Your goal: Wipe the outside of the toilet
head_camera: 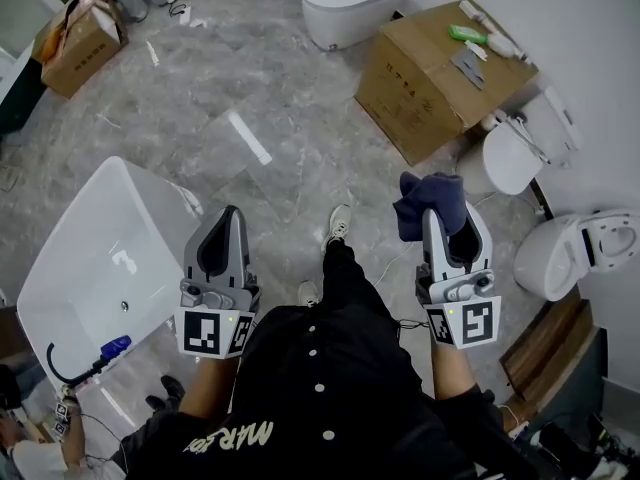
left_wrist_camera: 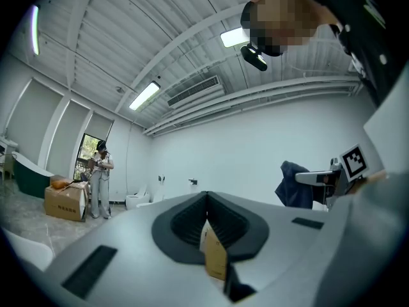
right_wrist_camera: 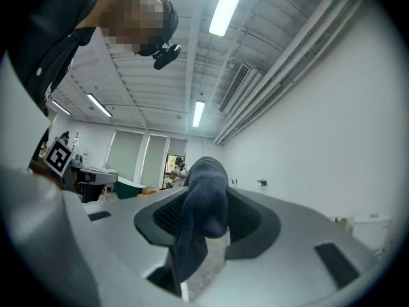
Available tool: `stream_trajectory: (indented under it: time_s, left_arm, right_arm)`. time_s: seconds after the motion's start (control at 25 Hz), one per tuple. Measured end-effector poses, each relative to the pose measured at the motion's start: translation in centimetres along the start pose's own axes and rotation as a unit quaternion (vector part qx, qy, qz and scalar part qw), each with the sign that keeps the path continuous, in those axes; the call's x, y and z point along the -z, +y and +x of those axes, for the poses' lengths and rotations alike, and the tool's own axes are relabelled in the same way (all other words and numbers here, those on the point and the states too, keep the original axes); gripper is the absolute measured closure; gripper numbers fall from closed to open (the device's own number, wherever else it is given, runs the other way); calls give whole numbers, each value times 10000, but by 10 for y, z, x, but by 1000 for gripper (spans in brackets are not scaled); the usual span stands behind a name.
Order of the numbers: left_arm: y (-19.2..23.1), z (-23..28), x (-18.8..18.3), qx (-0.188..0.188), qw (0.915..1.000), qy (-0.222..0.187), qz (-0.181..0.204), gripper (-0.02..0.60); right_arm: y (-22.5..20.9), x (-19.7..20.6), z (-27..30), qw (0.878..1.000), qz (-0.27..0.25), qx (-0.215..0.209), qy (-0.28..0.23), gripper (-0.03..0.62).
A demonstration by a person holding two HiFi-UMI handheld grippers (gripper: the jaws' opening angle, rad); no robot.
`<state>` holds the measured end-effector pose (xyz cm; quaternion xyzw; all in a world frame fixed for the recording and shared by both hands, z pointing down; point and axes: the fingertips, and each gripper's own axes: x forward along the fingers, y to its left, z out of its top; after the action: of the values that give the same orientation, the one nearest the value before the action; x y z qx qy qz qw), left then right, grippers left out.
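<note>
Grey marble floor (head_camera: 250,78) lies open ahead of me, between the white bathtub (head_camera: 75,238) at its left edge and the large cardboard box (head_camera: 425,83) towards its far right.

Left gripper (head_camera: 228,215): jaws closed together. A thin tan sliver shows at the seam; I cannot identify it.

Right gripper (head_camera: 446,220): jaws clamped on a dark blue cloth (head_camera: 430,200), which bunches above the tips and hangs down between them. The two grippers are held level and well apart, both over open floor.

Toilets: I count three. The nearest toilet (head_camera: 560,258) sits at the right edge of the floor, near the right gripper but not touching it. A second toilet (head_camera: 510,153) stands just beside the large box. A third toilet (head_camera: 345,8) stands at the far edge.

Containers: a black hose with a blue end (head_camera: 112,348) rests on the bathtub's near rim. The large box carries a green item (head_camera: 465,34), a white tube (head_camera: 478,13) and a grey piece (head_camera: 468,65) on top. A smaller cardboard box (head_camera: 80,36) stands in the far left corner.
</note>
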<state>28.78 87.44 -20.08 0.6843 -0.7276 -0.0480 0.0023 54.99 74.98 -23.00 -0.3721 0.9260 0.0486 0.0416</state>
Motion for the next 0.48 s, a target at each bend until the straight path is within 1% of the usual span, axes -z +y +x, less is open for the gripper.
stream_trajectory:
  time_s: [0.24,0.36,0.48]
  left_arm:
    - [21,70,1,-222,9997,5,64,571]
    - [28,105,-6,-275,9995,-67,136,571]
    - [32,143,-15,-324,9992,-137,199,571]
  right_arm:
    - [-39,14,73,9999,-29,-31,-95,433]
    - [-54,13,108,9995,-255,-131,-150,433]
    - [-73,12,142,9991,-264,-237,-214,433]
